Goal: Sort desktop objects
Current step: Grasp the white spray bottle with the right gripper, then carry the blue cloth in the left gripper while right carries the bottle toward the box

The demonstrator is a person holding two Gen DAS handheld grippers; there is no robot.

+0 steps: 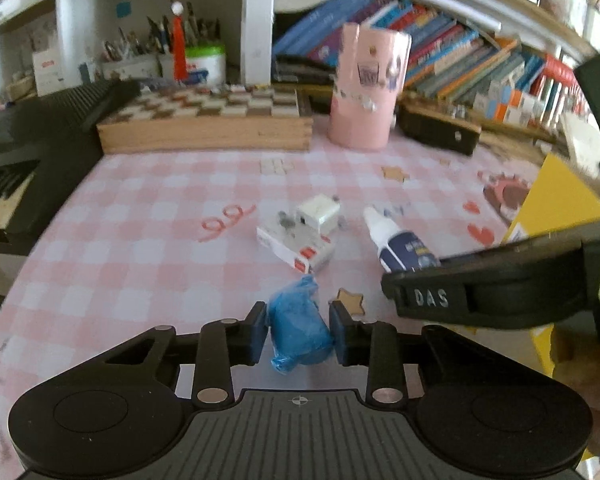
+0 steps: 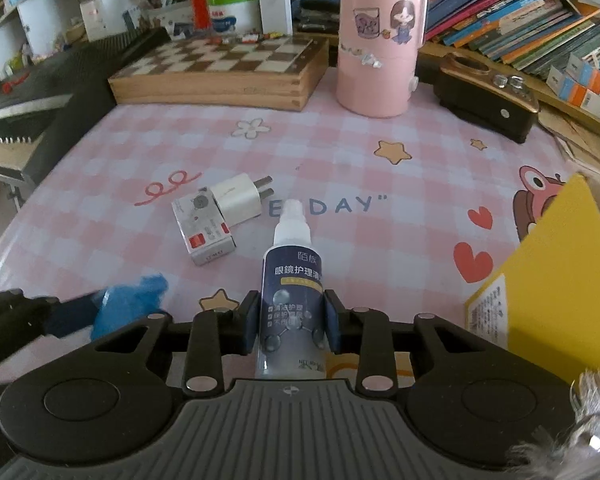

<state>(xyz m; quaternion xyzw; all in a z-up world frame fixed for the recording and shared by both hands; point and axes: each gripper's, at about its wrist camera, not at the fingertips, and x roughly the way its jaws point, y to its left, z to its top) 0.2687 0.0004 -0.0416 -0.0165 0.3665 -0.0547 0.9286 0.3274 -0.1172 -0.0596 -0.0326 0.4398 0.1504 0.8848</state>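
Note:
My left gripper (image 1: 299, 330) is shut on a crumpled blue plastic bundle (image 1: 298, 322), its pads pressing both sides just above the pink checked tablecloth. The same blue bundle (image 2: 130, 300) shows at the left of the right wrist view. My right gripper (image 2: 292, 322) is shut on a dark blue spray bottle (image 2: 290, 280) with a white nozzle, lying on the cloth and pointing away. That spray bottle (image 1: 396, 240) also appears under the right gripper's body in the left wrist view. A white plug adapter (image 2: 240, 198) rests against a small white box (image 2: 204, 228) in the middle.
A tall pink canister (image 2: 380, 40) stands at the back, a wooden chessboard box (image 2: 220, 72) to its left and a dark case (image 2: 488, 100) to its right. A black keyboard (image 1: 28, 152) runs along the left edge. A yellow box (image 2: 552, 276) sits at the right.

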